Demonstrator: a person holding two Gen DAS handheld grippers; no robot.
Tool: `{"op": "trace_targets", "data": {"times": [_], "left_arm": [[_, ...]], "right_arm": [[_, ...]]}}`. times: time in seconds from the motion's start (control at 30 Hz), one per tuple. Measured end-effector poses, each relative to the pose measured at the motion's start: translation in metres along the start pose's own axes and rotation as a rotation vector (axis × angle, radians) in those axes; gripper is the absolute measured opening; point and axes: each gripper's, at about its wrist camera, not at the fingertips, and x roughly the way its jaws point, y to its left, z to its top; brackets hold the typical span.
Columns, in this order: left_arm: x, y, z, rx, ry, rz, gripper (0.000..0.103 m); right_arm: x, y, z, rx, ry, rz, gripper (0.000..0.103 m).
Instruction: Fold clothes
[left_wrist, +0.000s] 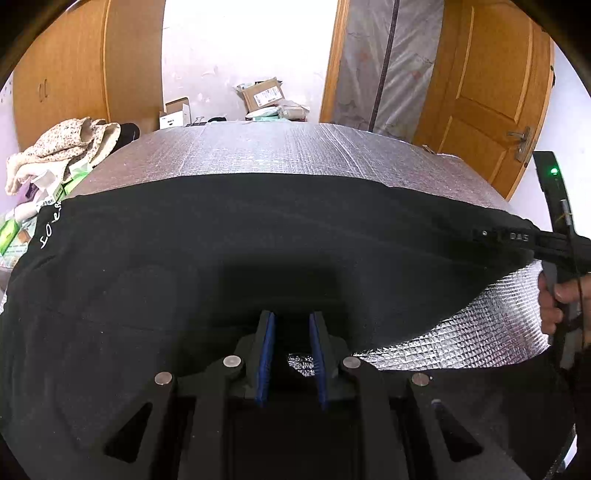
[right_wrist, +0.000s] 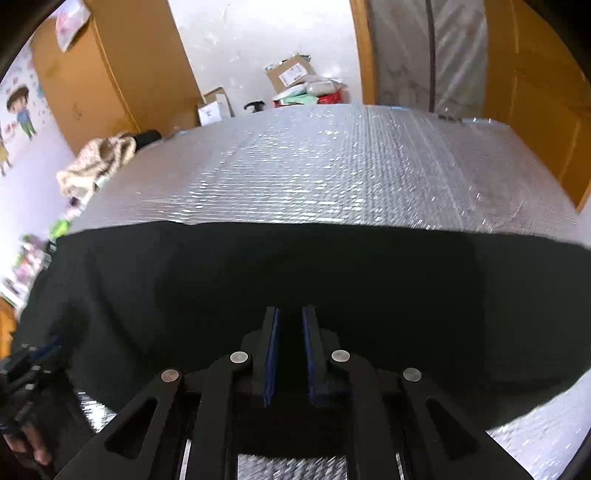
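Note:
A black garment (left_wrist: 221, 258) with white lettering near its left edge lies spread across the silver foil-covered table (left_wrist: 280, 147). My left gripper (left_wrist: 291, 321) is at the garment's near edge, its blue-padded jaws a little apart with black cloth between them. The right gripper shows at the right edge of the left wrist view (left_wrist: 524, 240), at the garment's right corner. In the right wrist view the same garment (right_wrist: 332, 280) covers the near table (right_wrist: 332, 166), and my right gripper (right_wrist: 291, 317) has narrow-set jaws with dark cloth between them. The left gripper (right_wrist: 26, 369) shows blurred at the lower left.
A beige floral cloth pile (left_wrist: 62, 151) and small boxes (left_wrist: 44, 206) sit at the table's left edge. Cardboard boxes and packets (left_wrist: 266, 99) stand beyond the far edge. A wooden door (left_wrist: 487, 96) is at the right and a wooden wardrobe (left_wrist: 74, 74) at the left.

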Motion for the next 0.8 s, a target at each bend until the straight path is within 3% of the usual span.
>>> {"op": "trace_targets", "data": {"times": [0.13,0.27,0.33,0.43,0.63,0.8], "left_arm": [[-0.001,0.003,-0.003,-0.002,-0.001,-0.005,0.020],[0.000,0.006,-0.001,-0.003,0.001,-0.010,0.020],[0.000,0.003,-0.001,0.010,0.001,0.005,0.020],[0.000,-0.002,0.000,0.024,0.003,0.016,0.020],[-0.009,-0.005,-0.002,0.073,0.000,0.006,0.020],[-0.010,-0.001,-0.005,0.071,0.009,-0.011,0.020]], "right_arm": [[0.004,0.005,0.007,-0.021,-0.024,-0.034,0.014],[-0.011,-0.001,0.002,0.047,-0.043,0.006,0.014],[-0.015,-0.005,-0.001,0.057,-0.026,-0.023,0.015],[-0.016,-0.027,-0.007,0.102,-0.007,-0.017,0.015],[-0.051,-0.075,-0.016,0.273,-0.083,-0.015,0.015],[-0.061,-0.114,-0.032,0.327,-0.072,-0.104,0.015]]}}
